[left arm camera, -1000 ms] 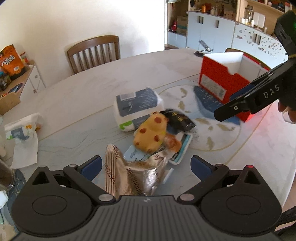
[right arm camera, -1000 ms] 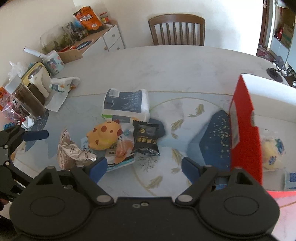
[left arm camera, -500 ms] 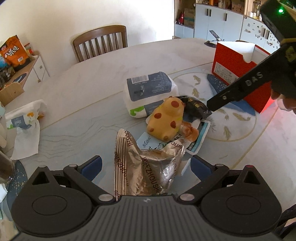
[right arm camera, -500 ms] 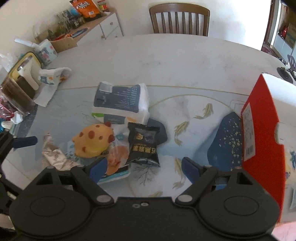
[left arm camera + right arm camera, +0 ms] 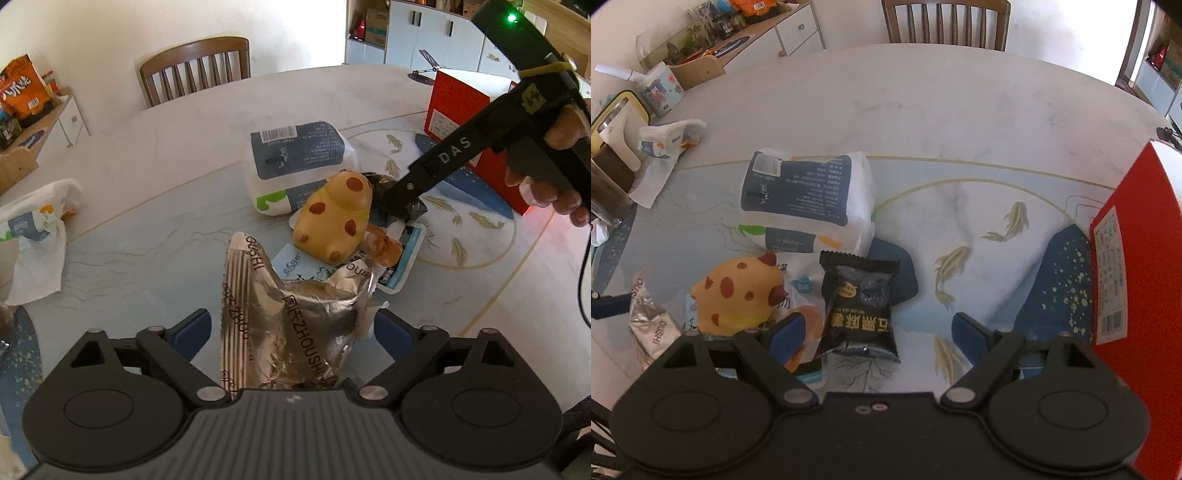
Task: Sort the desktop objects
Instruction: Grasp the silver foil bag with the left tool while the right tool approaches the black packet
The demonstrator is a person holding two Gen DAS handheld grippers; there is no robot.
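Note:
A crumpled silver foil snack bag (image 5: 291,314) stands between the fingers of my left gripper (image 5: 291,332). Its jaws are closing, and the pads are close to the bag's sides but not pressing. My right gripper (image 5: 879,332) is open and straddles a black snack packet (image 5: 860,310) lying flat on the table. Beside that packet lie a yellow spotted toy (image 5: 735,299), a flat blue-and-white sachet (image 5: 402,258) and a white-and-blue tissue pack (image 5: 805,199). An open red box (image 5: 1137,266) stands at the right. In the left wrist view, one of the right gripper's fingers (image 5: 443,158) reaches down to the packet.
A person's hand (image 5: 554,177) holds the right gripper's handle. A crumpled white bag (image 5: 33,229) lies at the table's left. A wooden chair (image 5: 195,66) stands behind the table, and a sideboard (image 5: 70,122) with snack bags is beyond it. The table edge (image 5: 517,332) runs near right.
My left gripper has come down over the silver bag, which now sits deeper between narrower jaws. My right gripper moved down and left until it straddled the black packet.

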